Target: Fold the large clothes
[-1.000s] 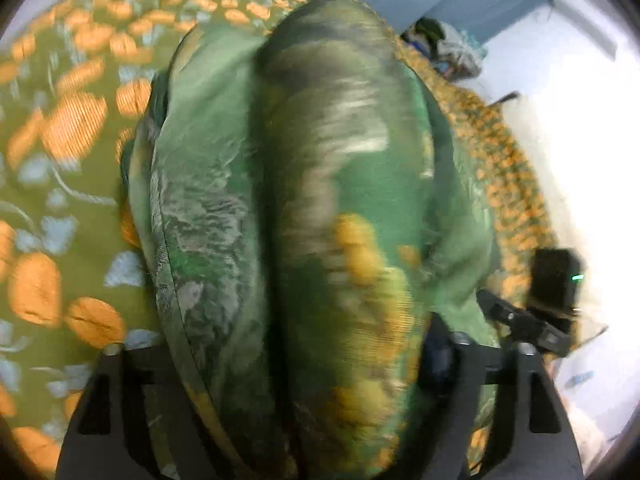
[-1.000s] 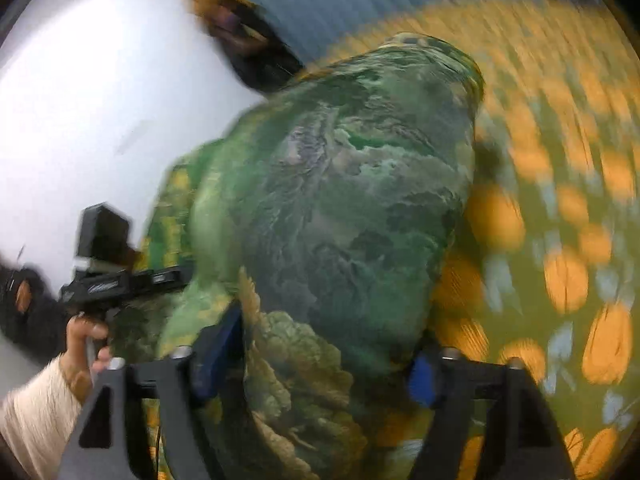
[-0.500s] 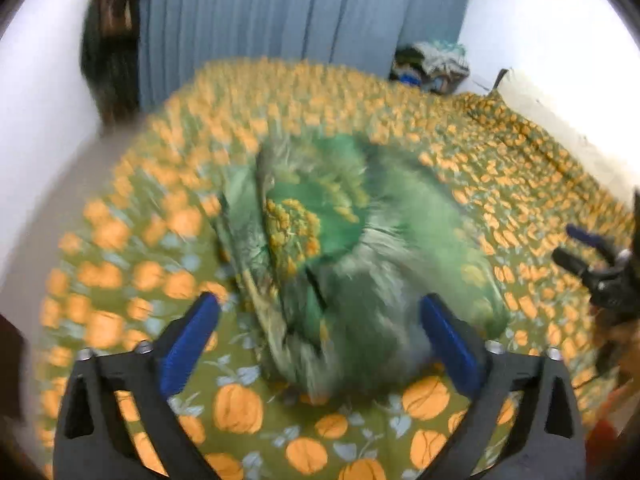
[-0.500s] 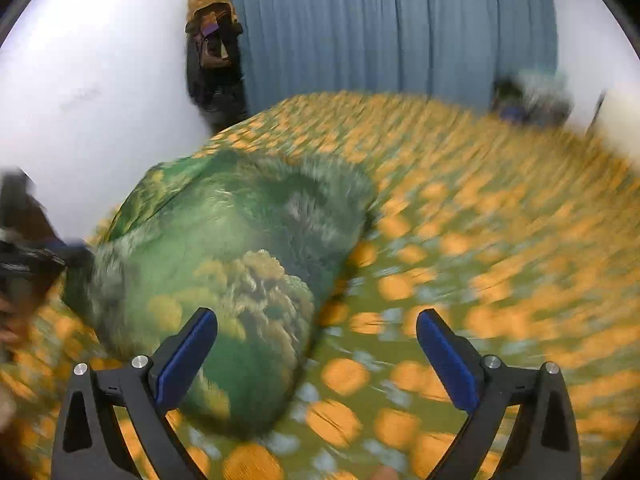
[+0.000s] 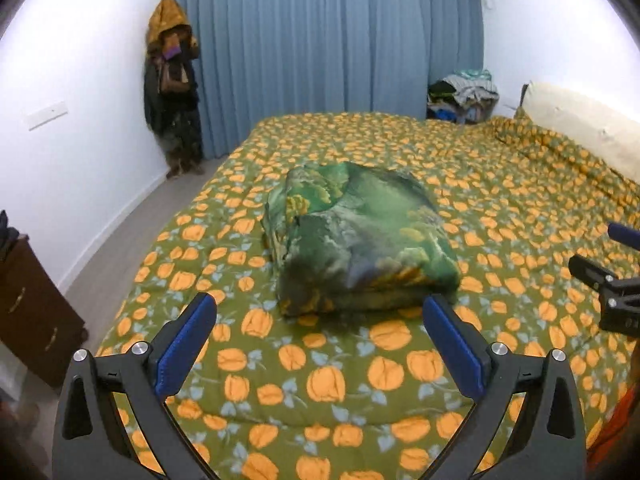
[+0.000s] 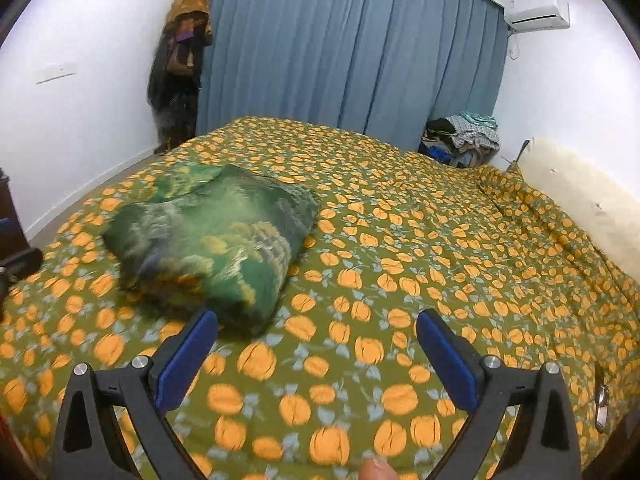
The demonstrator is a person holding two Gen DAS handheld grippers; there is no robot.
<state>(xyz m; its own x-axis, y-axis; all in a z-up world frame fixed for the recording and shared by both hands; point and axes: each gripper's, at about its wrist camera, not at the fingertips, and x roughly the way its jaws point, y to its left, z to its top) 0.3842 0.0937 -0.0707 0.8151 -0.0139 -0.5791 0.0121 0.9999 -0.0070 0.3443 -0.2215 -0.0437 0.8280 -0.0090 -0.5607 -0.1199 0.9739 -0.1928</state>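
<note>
At the right frame edge, the right gripper (image 5: 612, 264) is showing only partly; the pillow (image 5: 580, 124) is running off the upper right.

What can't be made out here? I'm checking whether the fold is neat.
- Green garment: far side and underside hidden by its own bulk, both views; its near edge is blurred in the right wrist view.
- Right claw: cut off by the left wrist view's edge.
- Clothes pile: too small to identify.

The left gripper (image 5: 320, 316) has black plastic arms, blue pads (image 5: 450, 344) and silver screws (image 5: 140, 347). The right gripper (image 6: 316, 332) looks the same: black frame, blue pads (image 6: 188, 356), silver screws (image 6: 491, 361). A bare fingertip (image 6: 374, 472) shows below.
</note>
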